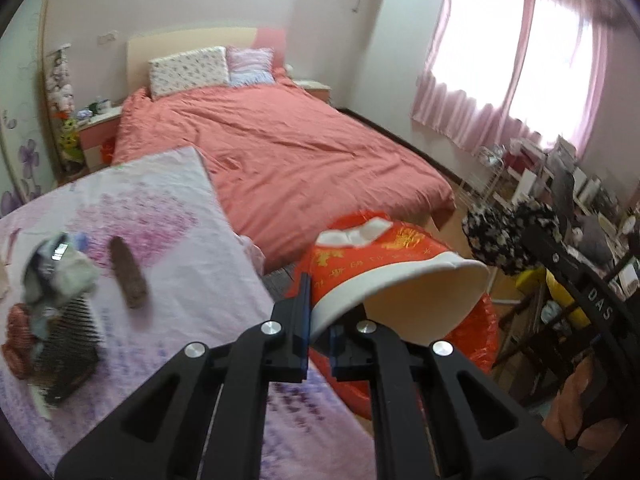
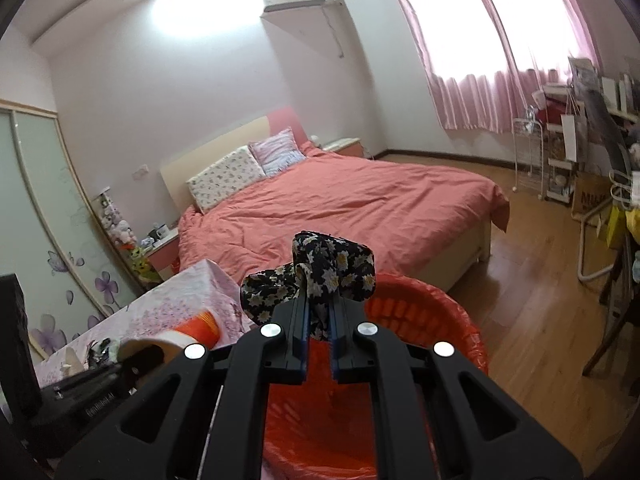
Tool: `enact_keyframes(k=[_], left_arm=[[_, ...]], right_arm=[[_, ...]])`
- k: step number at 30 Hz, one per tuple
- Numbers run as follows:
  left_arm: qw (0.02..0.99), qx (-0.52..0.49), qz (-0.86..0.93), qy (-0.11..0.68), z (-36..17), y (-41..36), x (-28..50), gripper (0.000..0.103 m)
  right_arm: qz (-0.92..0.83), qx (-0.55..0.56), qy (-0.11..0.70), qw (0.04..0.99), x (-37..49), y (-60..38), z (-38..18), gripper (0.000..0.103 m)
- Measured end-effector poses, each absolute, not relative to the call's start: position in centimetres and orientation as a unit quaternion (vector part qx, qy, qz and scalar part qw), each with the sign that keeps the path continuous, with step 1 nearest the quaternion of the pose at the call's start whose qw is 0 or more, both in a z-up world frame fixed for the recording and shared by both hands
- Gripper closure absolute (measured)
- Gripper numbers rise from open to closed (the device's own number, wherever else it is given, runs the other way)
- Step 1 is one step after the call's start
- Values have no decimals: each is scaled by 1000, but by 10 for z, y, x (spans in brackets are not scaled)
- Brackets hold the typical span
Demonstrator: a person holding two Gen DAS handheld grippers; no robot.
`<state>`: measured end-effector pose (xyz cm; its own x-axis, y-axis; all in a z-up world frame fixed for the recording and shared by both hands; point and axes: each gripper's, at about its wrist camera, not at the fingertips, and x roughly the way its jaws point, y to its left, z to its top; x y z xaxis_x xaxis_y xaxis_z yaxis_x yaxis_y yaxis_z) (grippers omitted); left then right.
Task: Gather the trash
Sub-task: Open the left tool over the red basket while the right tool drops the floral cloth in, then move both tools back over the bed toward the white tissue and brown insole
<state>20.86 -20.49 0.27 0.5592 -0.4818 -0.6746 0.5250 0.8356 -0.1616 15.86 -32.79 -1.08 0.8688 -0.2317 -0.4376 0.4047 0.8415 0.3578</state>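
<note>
The left gripper (image 1: 320, 320) is clenched on the wall of a red paper cup (image 1: 384, 276), one finger inside the mouth and one outside, so the rim is pinched slightly out of round; the cup lies on its side ahead of the gripper, its open mouth turned to the gripper's right, hanging over the red bin (image 1: 480, 340) lined with a red bag just below and beyond; the cup looks light, thin and easily crushed, so I judge a gentle hold at the rim enough, and a harder squeeze would only fold the wall; something white (image 1: 360, 234) sits beyond the cup, too blurred to name; the right gripper (image 2: 320, 320) is grasping a black floral cloth (image 2: 316, 272) between its fingers, the bunched fabric rising above the fingertips and flopping to the left, with the bin (image 2: 432, 296) directly under and in front of it; the cloth is soft and limp, unlikely to slip but likely to snag on a finger when let go, so a hold on the thick bunched middle seems right; to the left gripper's left, on the desk (image 1: 192, 240) under its pink flowered cover, lie crumpled wrappers (image 1: 60, 272), a dark comb (image 1: 68, 356) and a brown strip (image 1: 128, 276), all small and light; the wrappers would crush under a pinch from above.
</note>
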Motion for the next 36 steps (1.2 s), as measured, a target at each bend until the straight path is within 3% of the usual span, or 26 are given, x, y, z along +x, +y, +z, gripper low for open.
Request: enact_keyframes(k=[3,6,10,20,24,28,36], left_arm=[[874,39,-289,389,-14,-222,213,82],[867,47,-288,404,-31,-230,220,69],[860,49,-290,417,-44,-231,225,60],[849,35,-327,413,-29,-237,224,60],[857,40,-323,400,-19,-242,224,47],[864,44,-309,396,-16,-234,223,45],[890,73,-252,372,-9,-188,221,29]], right_arm=[[-164,250,206,932,161,-338,-21,89],[-165,264,217,925,162,-343,-32,72],[-171,256,229,923,161,-344,-39,61],[-187,247,223,924,153,-353,-33,60],[-196,246,219,924,150,-356,-31,60],[-197,244,219,924,150,-358,-29,60],[-184,214,223,933,157,-336,-21,60]])
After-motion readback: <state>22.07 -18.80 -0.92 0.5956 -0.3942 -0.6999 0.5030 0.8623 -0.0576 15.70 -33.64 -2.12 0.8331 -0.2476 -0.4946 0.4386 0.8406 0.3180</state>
